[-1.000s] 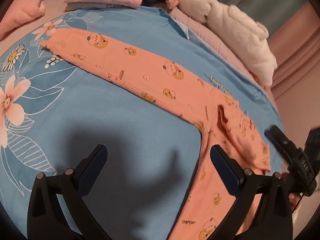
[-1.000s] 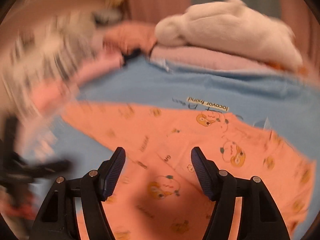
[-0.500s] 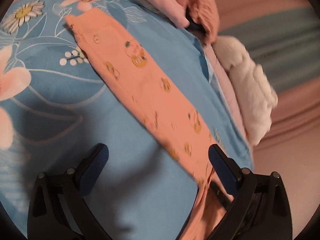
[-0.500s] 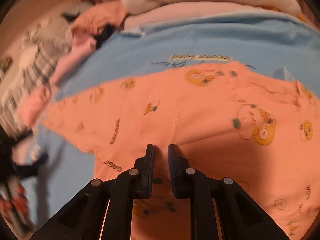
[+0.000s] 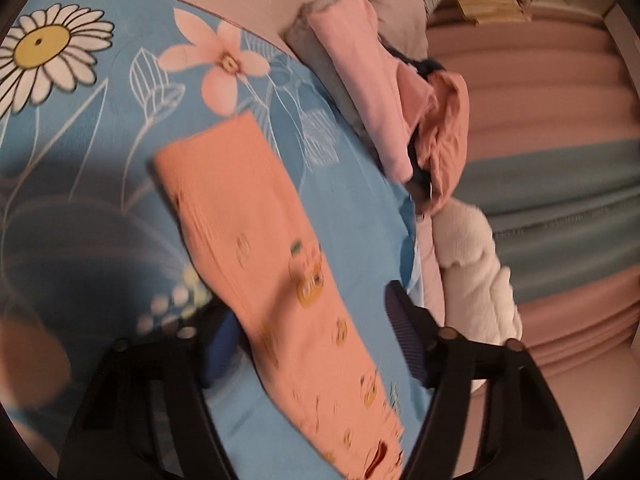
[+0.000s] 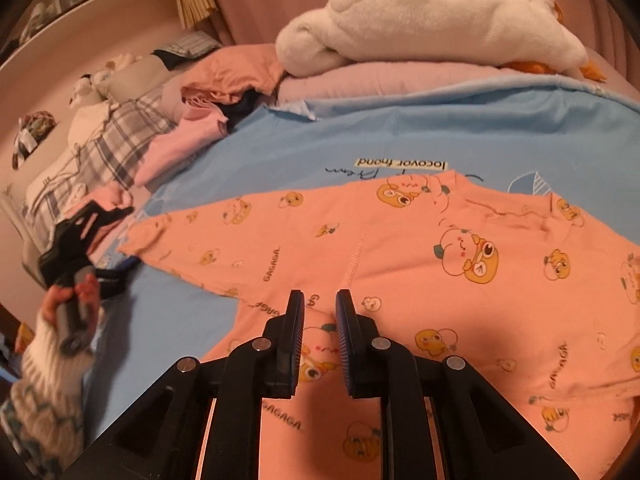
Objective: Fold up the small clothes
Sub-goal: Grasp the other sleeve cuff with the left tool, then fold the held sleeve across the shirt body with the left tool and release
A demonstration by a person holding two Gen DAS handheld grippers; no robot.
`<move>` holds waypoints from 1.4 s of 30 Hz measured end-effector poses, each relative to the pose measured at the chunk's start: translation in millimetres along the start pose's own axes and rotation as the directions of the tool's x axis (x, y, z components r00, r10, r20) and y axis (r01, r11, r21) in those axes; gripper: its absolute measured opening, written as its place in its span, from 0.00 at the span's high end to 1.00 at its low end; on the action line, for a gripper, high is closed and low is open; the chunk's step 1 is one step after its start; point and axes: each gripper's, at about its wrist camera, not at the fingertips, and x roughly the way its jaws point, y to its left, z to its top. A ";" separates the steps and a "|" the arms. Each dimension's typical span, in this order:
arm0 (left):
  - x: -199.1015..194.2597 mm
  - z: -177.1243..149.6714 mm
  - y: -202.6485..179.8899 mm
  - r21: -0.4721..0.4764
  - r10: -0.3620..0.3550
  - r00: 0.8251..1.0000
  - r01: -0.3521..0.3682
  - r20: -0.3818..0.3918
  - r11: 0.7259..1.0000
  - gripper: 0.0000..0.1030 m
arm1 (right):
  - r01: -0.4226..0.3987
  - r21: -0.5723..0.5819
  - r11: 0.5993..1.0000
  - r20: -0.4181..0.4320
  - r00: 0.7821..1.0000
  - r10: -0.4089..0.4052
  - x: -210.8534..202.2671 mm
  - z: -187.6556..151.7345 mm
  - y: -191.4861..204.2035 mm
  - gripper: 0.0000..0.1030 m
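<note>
step: first fold, sleeve inward | top point(image 6: 420, 280) flat on blue sheet point(image 6: 400, 136) | left gripper point(image 5: 308, 336) jaws closing astride sleeve point(image 5: 240, 216), not pinching | right gripper point(image 6: 318, 312) nearly shut, grip unclear | next: pinch cuff, carry across

The small top point(image 6: 420, 280) lies spread on the bed sheet point(image 6: 360, 136). A plush toy point(image 6: 424, 24) sits behind it at twelve o'clock. The heap of clothes point(image 6: 192, 120) lies at ten o'clock.

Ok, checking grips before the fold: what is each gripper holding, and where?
Right gripper, just closed, seems to pinch the orange shirt by its armpit. Left gripper holds nothing: its jaws, just closing, straddle the sleeve.
</note>
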 end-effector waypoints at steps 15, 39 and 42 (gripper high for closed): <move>-5.6 -48.1 -94.6 0.464 0.097 0.995 -0.094 0.018 0.881 0.95 | 0.081 0.050 0.995 0.020 0.996 -0.082 -46.1 -28.7 -32.0 0.82; 105.4 -454.5 -153.9 0.881 0.407 0.800 0.301 -0.442 0.365 0.44 | 0.181 0.361 0.915 0.081 0.971 -0.224 -154.5 -93.2 -143.0 0.82; 94.4 -453.2 -157.6 0.885 0.394 0.802 0.338 -0.449 0.320 0.21 | 0.181 0.366 0.913 0.086 0.970 -0.227 -156.0 -93.5 -143.6 0.80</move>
